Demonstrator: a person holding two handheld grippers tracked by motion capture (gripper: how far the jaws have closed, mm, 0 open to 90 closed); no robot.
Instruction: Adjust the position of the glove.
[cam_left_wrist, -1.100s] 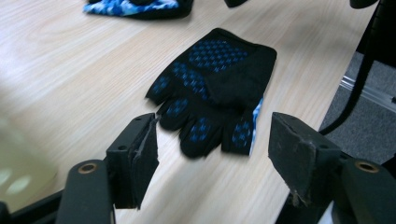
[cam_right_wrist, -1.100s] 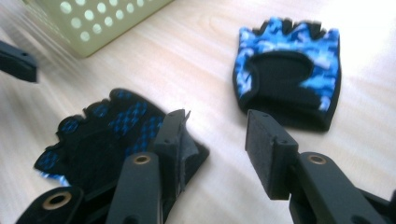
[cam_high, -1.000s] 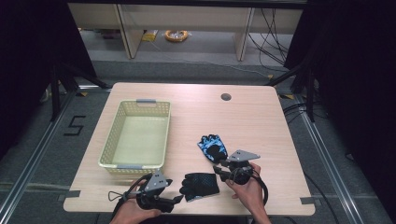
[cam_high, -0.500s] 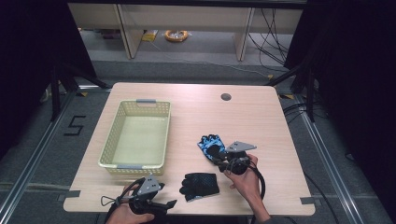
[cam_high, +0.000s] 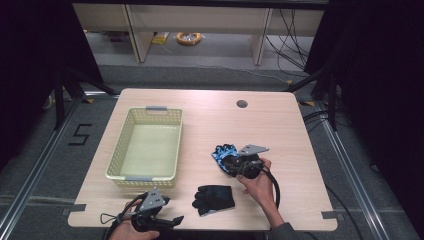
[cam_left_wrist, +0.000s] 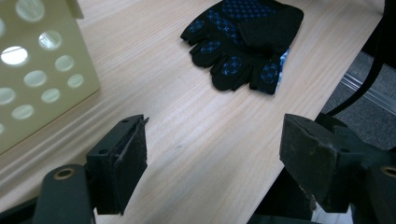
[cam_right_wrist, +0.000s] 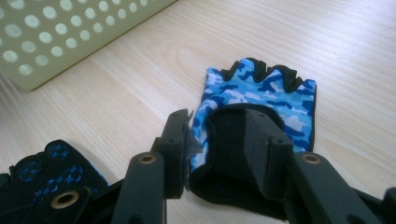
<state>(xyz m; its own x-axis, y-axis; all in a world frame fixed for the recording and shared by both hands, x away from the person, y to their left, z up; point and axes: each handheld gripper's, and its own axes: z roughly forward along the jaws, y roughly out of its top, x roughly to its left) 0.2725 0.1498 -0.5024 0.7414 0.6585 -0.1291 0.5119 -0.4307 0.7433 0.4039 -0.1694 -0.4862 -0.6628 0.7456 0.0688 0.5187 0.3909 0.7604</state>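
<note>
A blue camouflage fingerless glove (cam_high: 221, 152) lies back-up right of the table's middle. My right gripper (cam_high: 227, 161) reaches it from the near side. Its jaws stand half apart astride the glove's cuff (cam_right_wrist: 224, 140), with the left pad (cam_right_wrist: 180, 140) at the cuff's edge, and I see no squeeze. A black glove with blue dots (cam_high: 215, 198) (cam_left_wrist: 243, 42) lies near the front edge. My left gripper (cam_high: 170, 220) (cam_left_wrist: 215, 154) is left of it at the table's edge. Its jaws have just been opening, and nothing is between them.
A pale yellow perforated basket (cam_high: 116, 172) stands at the left, its corner close to my left gripper (cam_left_wrist: 28, 88). A round cable hole (cam_high: 242, 104) sits at the far side. The table's front edge (cam_left_wrist: 299, 135) runs just beside my left gripper's right jaw.
My right gripper has slid toward the blue glove and now straddles its cuff. The left gripper has drawn slightly back from the black glove toward the front edge.
</note>
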